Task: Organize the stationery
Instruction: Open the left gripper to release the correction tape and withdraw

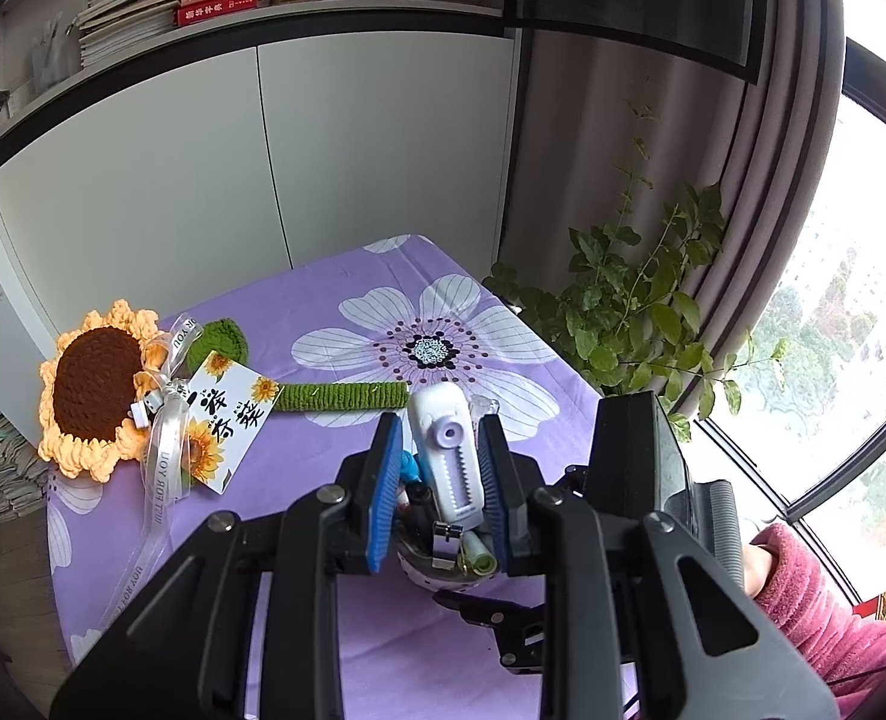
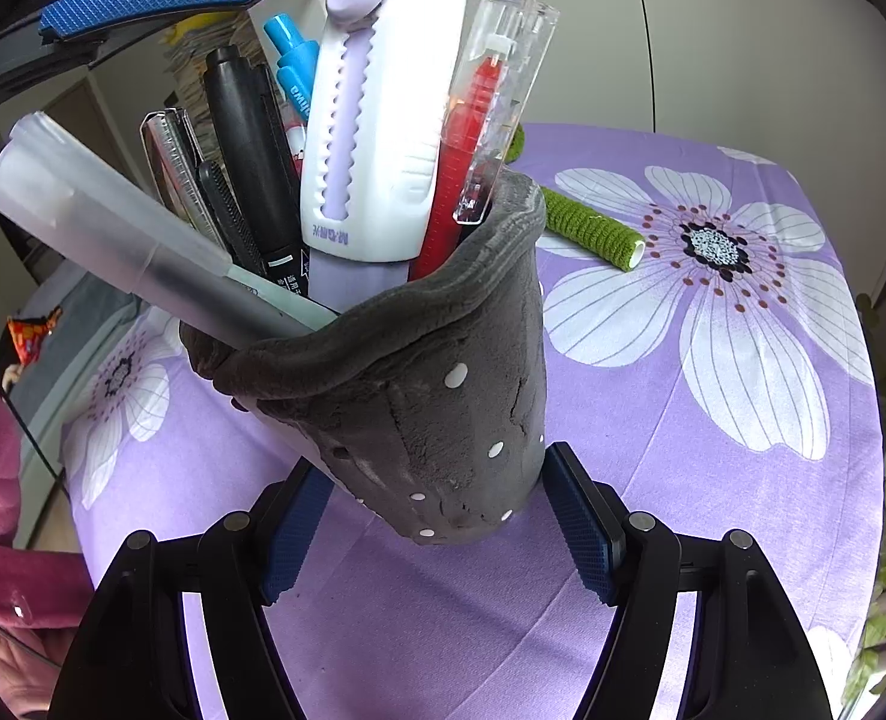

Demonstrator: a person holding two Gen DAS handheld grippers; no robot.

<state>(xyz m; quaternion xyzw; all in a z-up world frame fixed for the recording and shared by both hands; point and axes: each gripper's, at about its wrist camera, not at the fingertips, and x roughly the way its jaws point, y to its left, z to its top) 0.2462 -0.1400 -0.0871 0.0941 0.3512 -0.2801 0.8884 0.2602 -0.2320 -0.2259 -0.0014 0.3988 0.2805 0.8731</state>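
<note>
Gripped low by the right gripper (image 2: 437, 516), the grey plush dotted pen pouch (image 2: 419, 396) is held above the purple floral tabletop (image 2: 713, 480). Around the white-and-lilac utility knife (image 1: 446, 456) standing in it, the left gripper (image 1: 440, 468) is narrowed, though contact cannot be told. Sorting is judged nearly done, as no loose stationery is seen.

The tabletop (image 2: 713, 480) wears a lilac cloth printed with big white flowers with dark dotted centres. The pen pouch (image 2: 431, 414) is charcoal grey with small white dots. In it stand a white and lavender utility knife (image 2: 377, 120), a black marker (image 2: 251, 150), a sky-blue pen (image 2: 293, 60) and a red pen (image 2: 467, 138). The crocheted sunflower (image 1: 95, 390) is yellow around brown, with a green stem. The gripper fingers (image 2: 581, 522) carry blue pads.
</note>
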